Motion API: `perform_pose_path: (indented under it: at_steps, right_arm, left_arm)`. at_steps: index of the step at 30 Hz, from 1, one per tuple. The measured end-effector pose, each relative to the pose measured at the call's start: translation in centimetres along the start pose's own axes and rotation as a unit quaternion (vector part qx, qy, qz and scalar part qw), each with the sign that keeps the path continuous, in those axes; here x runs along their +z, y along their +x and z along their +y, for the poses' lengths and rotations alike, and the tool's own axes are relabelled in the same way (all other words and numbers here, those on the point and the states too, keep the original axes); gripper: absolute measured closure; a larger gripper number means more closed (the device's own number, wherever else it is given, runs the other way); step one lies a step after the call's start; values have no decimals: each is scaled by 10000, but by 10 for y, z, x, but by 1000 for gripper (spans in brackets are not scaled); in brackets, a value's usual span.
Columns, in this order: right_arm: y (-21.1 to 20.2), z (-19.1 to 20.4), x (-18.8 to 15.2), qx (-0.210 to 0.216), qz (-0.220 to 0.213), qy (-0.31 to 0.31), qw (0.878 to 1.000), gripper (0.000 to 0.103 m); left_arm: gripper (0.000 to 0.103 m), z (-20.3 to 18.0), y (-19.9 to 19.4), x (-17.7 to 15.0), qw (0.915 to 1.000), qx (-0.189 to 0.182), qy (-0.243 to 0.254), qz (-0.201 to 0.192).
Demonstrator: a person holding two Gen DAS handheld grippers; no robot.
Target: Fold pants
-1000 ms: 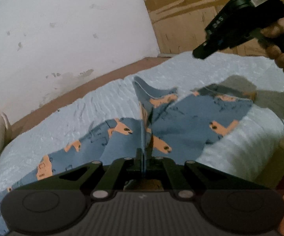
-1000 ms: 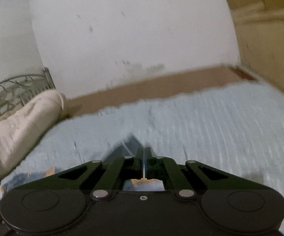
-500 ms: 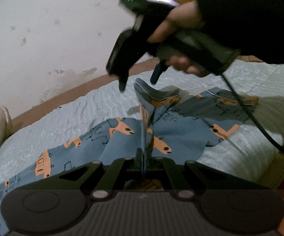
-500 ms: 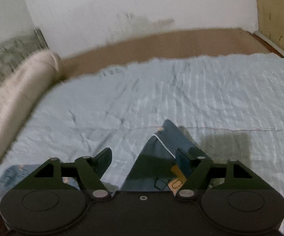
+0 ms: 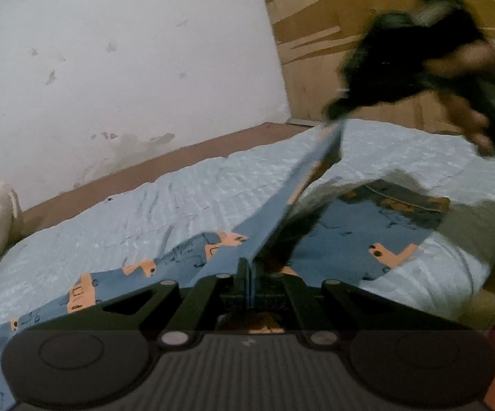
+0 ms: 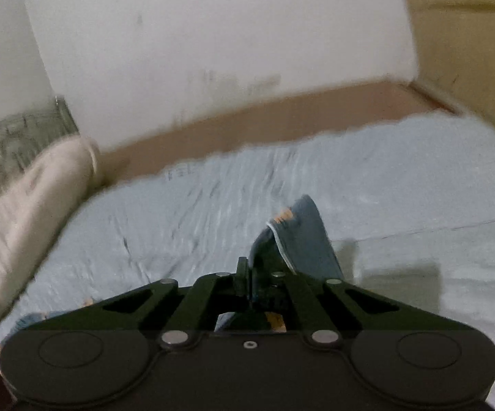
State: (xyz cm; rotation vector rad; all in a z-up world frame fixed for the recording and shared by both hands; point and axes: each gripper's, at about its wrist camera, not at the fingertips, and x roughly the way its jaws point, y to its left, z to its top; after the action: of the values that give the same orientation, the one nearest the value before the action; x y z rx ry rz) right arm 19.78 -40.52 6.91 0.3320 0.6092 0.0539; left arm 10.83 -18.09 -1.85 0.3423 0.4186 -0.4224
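Note:
Blue pants (image 5: 350, 239) with orange car prints lie on a light blue bedspread (image 5: 179, 205). My left gripper (image 5: 248, 274) is shut on a fold of the pants. From it a taut edge of cloth runs up to my right gripper (image 5: 336, 116), blurred at the upper right. In the right wrist view my right gripper (image 6: 249, 274) is shut on a pants edge (image 6: 302, 236) that sticks up past the fingers, lifted above the bedspread (image 6: 179, 233).
A white wall (image 5: 127, 68) runs behind the bed above a brown bed frame (image 5: 179, 157). A cream pillow (image 6: 25, 205) and a metal headboard (image 6: 8, 137) are at the left. A wooden panel (image 5: 316, 17) stands at the right. The bed's edge drops off at the right (image 5: 470, 291).
My right gripper was open over the pants edge half a second ago. It has shut on that edge and pulled it up and to the right, stretching the cloth taut. My left gripper stays shut.

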Motion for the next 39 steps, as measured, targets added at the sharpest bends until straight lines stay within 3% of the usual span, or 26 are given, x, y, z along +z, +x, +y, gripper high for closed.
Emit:
perform_pose_path:
  at_steps: [3, 5, 9, 13, 17, 21, 23, 24, 25, 30, 34, 35, 36, 37, 39]
  right_arm:
    - [-47, -22, -34, -198, -417, 322, 9984, 103]
    - [-63, -34, -61, -350, -477, 530, 9968, 103]
    - [-64, -53, -112, -532, -284, 987, 9933, 103]
    - [-58, -59, -138, -366, -267, 1204, 9917, 101]
    - [-57, -69, -140, -181, -307, 1486, 9883, 77]
    - [-56, -85, -139, -106, -433, 1934, 9801, 60]
    - [-54, -97, -137, -55, -462, 2161, 9753, 68]
    - [-51, -98, -133, -109, -414, 2116, 9764, 78]
    - [-47, -96, -129, -217, -373, 1971, 9794, 95]
    - [-55, -76, -115, -627, -734, 807, 9921, 97]
    - [-44, -78, -129, -915, -440, 602, 9930, 93]
    - [-42, -81, -134, -951, -361, 643, 9927, 90]
    - [-41, -83, -138, -970, -336, 674, 9924, 90]
    - [-41, -82, -139, -968, -371, 676, 9923, 84]
    - [-46, -80, -138, -993, -501, 571, 9922, 67]
  left_arm:
    - [103, -8, 1, -6, 9998, -63, 186, 71]
    - [103, -12, 4, -12, 9994, -68, 280, 198]
    - [103, -17, 12, -24, 9984, -72, 337, 450]
    - [103, -16, 15, -27, 9984, -37, 277, 498]
    - [103, -18, 14, -28, 9984, -15, 270, 491]
    - [103, -18, 16, -28, 9985, 9, 251, 488]
    - [103, -18, 17, -27, 9986, 28, 234, 475]
    - [103, -18, 16, -27, 9987, 32, 225, 457]
    - [103, -19, 15, -27, 9988, 35, 220, 434]
    - [103, -23, 17, -31, 9987, 30, 217, 452]
    - [100, -17, 17, -35, 9989, -95, 75, 462]
    - [96, -14, 16, -35, 9989, -138, -16, 437]
    - [77, -10, 15, -34, 9988, -163, -150, 427]
    - [45, -5, 14, -33, 9986, -128, -292, 415]
    - [10, 4, 12, -30, 9973, 149, -601, 389]
